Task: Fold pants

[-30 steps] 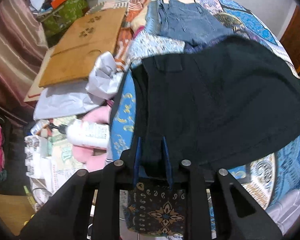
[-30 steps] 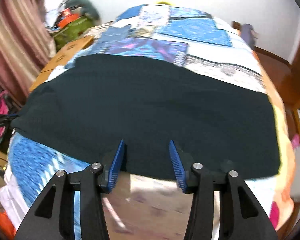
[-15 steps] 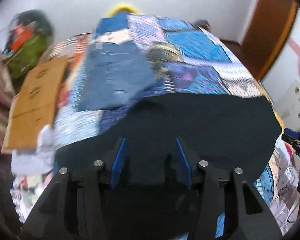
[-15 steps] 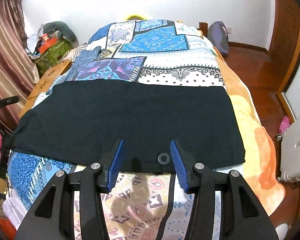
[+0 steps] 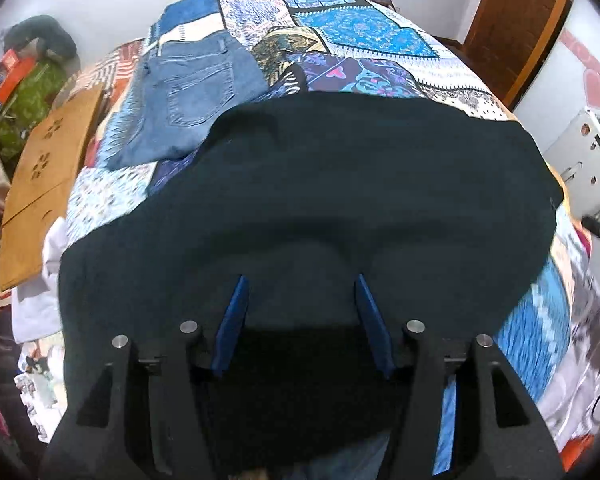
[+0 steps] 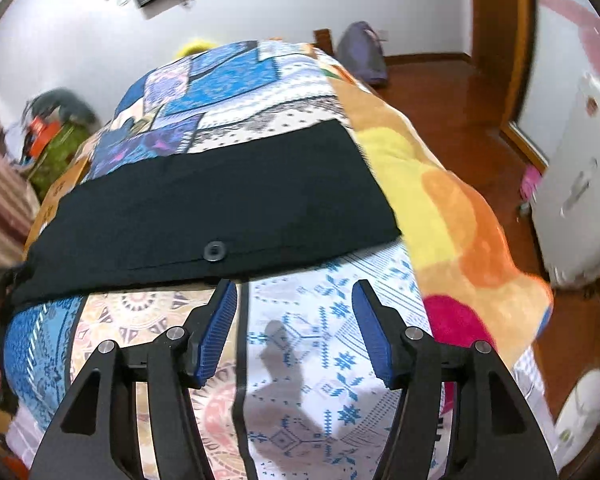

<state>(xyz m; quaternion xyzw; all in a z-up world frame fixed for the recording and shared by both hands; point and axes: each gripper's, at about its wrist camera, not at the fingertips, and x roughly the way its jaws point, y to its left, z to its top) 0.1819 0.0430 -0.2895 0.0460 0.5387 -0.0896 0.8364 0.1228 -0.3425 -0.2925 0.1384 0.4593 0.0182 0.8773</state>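
The black pants [image 5: 340, 184] lie flat across the patchwork bed, folded lengthwise into a long band. In the right wrist view the pants [image 6: 204, 208] show a round button [image 6: 215, 250] near their front edge. My left gripper [image 5: 300, 280] is open and empty, just above the pants' near left part. My right gripper [image 6: 294, 286] is open and empty, over the bedspread just in front of the pants' front edge, right of the button.
Folded blue jeans [image 5: 188, 92] lie on the patchwork bedspread [image 5: 360, 40] behind the black pants. A brown cardboard sheet [image 5: 40, 184] and clutter sit left of the bed. An orange and yellow blanket [image 6: 452, 216] hangs off the right side. A white appliance [image 6: 580, 184] stands at right.
My left gripper let go of the pants' edge, opened and moved up over the pants. My right gripper pulled back from the pants and swung rightwards, staying open.
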